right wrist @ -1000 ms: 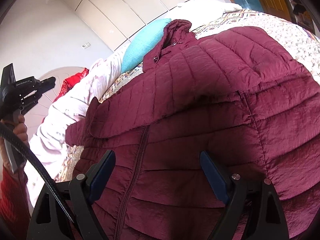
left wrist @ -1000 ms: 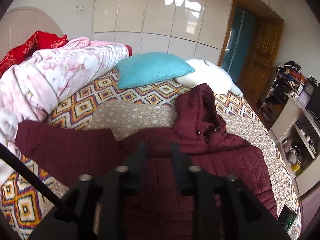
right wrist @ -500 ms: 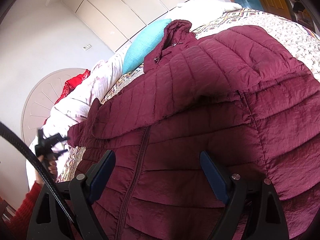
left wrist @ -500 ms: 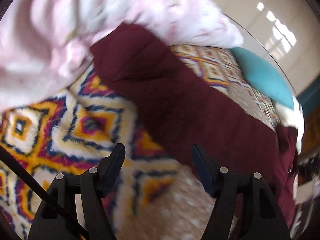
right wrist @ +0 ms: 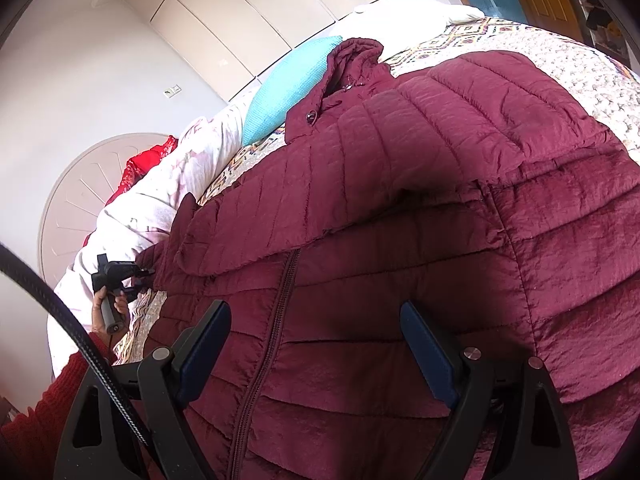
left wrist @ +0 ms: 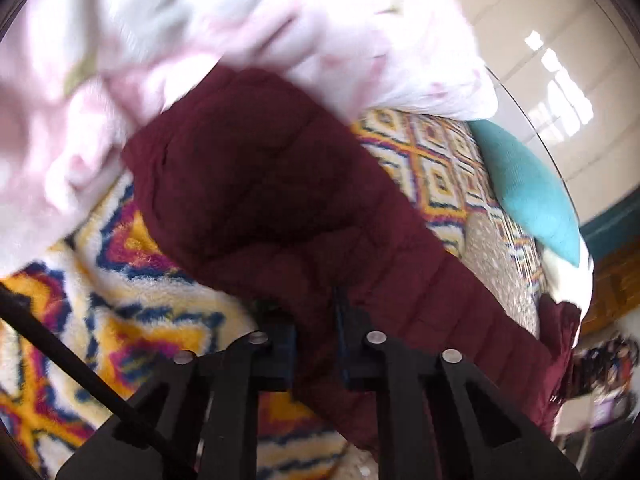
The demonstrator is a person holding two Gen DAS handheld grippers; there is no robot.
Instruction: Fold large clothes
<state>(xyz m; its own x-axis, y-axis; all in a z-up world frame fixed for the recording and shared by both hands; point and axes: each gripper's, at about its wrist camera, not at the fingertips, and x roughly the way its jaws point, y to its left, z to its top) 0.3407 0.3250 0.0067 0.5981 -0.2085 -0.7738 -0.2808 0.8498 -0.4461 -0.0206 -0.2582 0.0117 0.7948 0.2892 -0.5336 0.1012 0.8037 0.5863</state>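
Jacket sleeve (left wrist: 280,208) pinched between left gripper (left wrist: 316,344) fingers.

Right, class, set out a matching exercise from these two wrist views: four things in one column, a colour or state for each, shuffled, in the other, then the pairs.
Things:
1. left gripper
2. right gripper
3. pillow
4. jacket zipper

States:
A. turquoise
B. zipped shut down the front
C. open, above the jacket body
D. closed on the jacket sleeve

Pairs: 1-D, 2-C, 3-A, 4-B
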